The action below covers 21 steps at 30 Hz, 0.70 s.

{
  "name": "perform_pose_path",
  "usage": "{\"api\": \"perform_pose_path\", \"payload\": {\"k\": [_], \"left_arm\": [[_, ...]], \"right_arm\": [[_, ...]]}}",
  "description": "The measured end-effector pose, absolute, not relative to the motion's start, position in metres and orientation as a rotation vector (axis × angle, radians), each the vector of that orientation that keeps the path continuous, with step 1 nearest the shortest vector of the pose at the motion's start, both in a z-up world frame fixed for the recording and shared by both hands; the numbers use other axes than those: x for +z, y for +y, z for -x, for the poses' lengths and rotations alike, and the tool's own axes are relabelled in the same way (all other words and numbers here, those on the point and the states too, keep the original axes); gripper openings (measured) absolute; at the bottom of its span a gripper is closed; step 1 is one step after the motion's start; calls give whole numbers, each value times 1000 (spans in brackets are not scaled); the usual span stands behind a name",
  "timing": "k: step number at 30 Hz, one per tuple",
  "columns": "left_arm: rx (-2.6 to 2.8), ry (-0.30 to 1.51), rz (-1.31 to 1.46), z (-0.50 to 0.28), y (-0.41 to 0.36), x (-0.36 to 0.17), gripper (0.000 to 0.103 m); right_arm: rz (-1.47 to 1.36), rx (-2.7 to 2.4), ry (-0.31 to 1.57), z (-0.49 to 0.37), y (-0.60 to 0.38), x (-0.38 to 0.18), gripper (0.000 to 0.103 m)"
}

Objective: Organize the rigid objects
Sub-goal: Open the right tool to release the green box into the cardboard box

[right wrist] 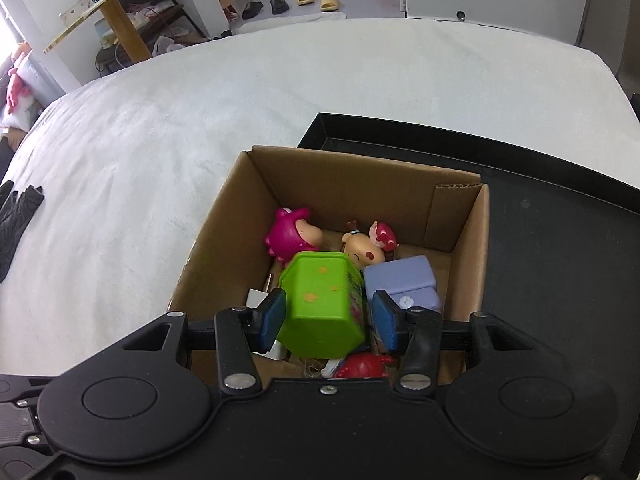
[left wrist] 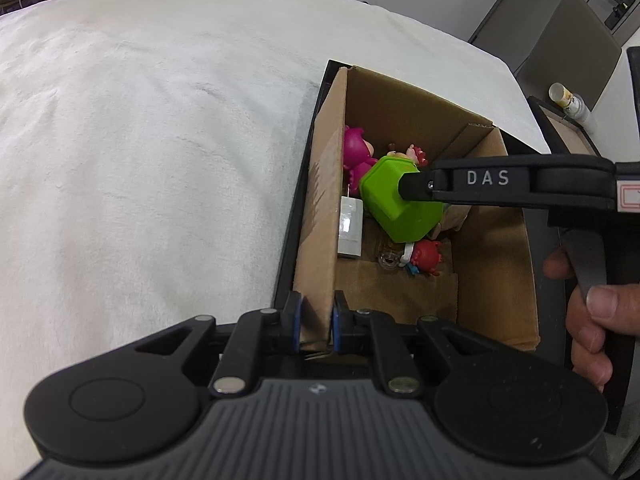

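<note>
Left claw (left wrist: 314, 322) pinching near wall of cardboard box (left wrist: 320, 216), pads pressed tight on the cardboard edge. Right claw (right wrist: 326, 318) part-spread, pinching green block (right wrist: 324, 304) between blue pads (right wrist: 274, 316), both pads touching its sides. Block is inside the box opening, above other toys: pink figure (right wrist: 290, 236) ahead-left of right claw, tan-faced doll (right wrist: 366, 250) ahead, lilac block (right wrist: 402, 282) just right, red figure (right wrist: 362, 366) below. Box sits on black tray (right wrist: 540, 240) over white-covered desk (right wrist: 160, 140). Person's hand (left wrist: 592, 312) on right claw's handle.
</note>
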<state>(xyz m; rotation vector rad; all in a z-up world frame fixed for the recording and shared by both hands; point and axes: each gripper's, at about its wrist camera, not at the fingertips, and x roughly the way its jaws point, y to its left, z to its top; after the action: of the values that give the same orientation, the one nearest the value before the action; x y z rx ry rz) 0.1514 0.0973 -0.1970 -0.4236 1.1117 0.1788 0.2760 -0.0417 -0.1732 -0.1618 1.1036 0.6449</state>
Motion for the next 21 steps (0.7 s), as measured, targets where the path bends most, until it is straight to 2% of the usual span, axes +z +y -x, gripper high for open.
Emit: {"api": "perform_pose_path", "payload": {"k": [8,11,15,17,21], "left_arm": [[178,1124,413,-154,95,-196,14],[173,1130,415,-156,95,-194,14],[173,1124,396,-155,93,-188,13],[172,1122,392,-153,92,-185,13],[179,1104,379,-151,91,-178,13]], "right_arm": [[115,654,1060,-276,-53,-151,49],[93,656,1030,-274,-63,-136,61],[64,663,1009,-271,-76,-121,69],[52,653,993,-270,-82,-114,78],[20,623,968,-267,-99,-104,85]]}}
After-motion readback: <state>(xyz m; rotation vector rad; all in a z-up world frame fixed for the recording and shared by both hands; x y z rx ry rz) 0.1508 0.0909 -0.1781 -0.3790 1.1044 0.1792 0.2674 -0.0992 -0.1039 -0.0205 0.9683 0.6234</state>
